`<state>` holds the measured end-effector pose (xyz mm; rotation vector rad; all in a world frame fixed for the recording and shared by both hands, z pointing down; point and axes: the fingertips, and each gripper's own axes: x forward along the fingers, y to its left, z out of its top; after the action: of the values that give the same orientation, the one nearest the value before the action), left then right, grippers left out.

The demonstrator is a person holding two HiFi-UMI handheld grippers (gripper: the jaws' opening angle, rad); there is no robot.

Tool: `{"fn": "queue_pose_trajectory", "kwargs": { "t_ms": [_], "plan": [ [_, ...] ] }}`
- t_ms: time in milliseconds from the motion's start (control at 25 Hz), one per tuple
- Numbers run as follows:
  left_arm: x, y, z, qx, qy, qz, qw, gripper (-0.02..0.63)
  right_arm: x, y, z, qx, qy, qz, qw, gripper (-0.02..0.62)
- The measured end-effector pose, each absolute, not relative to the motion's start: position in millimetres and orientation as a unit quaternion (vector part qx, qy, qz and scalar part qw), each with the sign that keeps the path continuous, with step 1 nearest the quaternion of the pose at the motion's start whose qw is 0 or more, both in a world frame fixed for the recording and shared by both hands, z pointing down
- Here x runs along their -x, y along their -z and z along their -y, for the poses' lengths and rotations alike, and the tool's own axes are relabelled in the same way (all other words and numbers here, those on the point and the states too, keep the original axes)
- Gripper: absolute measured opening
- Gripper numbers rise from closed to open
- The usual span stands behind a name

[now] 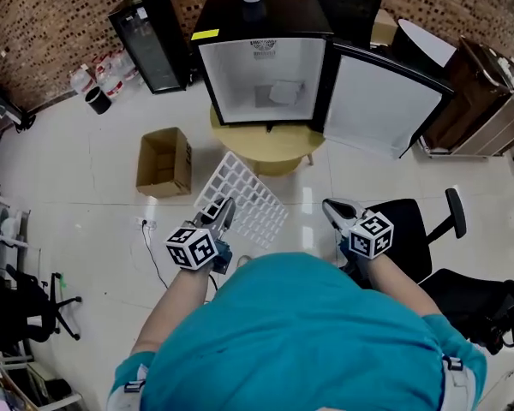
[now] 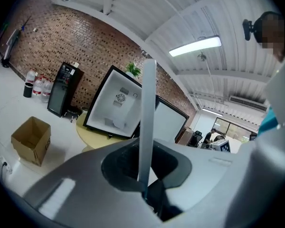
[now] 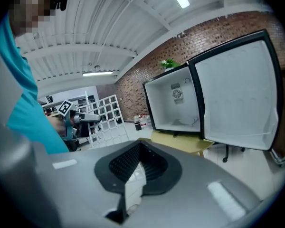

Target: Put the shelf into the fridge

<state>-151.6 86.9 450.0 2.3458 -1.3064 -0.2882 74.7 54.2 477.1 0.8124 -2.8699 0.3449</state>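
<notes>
My left gripper (image 1: 220, 215) is shut on the near corner of the white grid shelf (image 1: 244, 197), which hangs tilted over the floor in front of the fridge. In the left gripper view the shelf (image 2: 146, 118) shows edge-on as a white strip clamped between the jaws (image 2: 145, 177). The black fridge (image 1: 261, 80) stands open on a round yellow table (image 1: 270, 144), its white inside bare and its door (image 1: 381, 105) swung to the right. My right gripper (image 1: 337, 211) hovers to the right of the shelf, shut with nothing in it (image 3: 134, 170). From there I see the shelf (image 3: 102, 115) and the fridge (image 3: 175, 101).
An open cardboard box (image 1: 164, 161) lies on the floor left of the shelf. A black office chair (image 1: 420, 229) stands close to my right side. A tall black cooler (image 1: 150, 37) and bottles stand by the brick wall. A wooden cabinet (image 1: 488, 101) is far right.
</notes>
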Motion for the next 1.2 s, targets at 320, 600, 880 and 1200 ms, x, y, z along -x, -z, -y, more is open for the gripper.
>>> {"fn": "queue_pose_trajectory", "kwargs": {
  "t_ms": [320, 600, 880, 1200],
  "plan": [
    [285, -436, -38, -0.865, 0.131, 0.408, 0.261, 0.026, 64, -443, -24, -0.316, -0.123, 0.938, 0.072, 0.002],
    [344, -422, 32, -0.843, 0.204, 0.381, 0.321, 0.026, 107, -444, 22, -0.333, -0.130, 0.931, 0.075, 0.002],
    [272, -388, 93, -0.813, 0.253, 0.399, 0.341, 0.026, 33, -436, 76, -0.286, -0.132, 0.948, 0.042, 0.002],
    [195, -425, 167, -0.643, 0.313, 0.517, 0.471, 0.026, -46, -447, 145, -0.165, -0.088, 0.981, 0.043, 0.002]
  ]
}}
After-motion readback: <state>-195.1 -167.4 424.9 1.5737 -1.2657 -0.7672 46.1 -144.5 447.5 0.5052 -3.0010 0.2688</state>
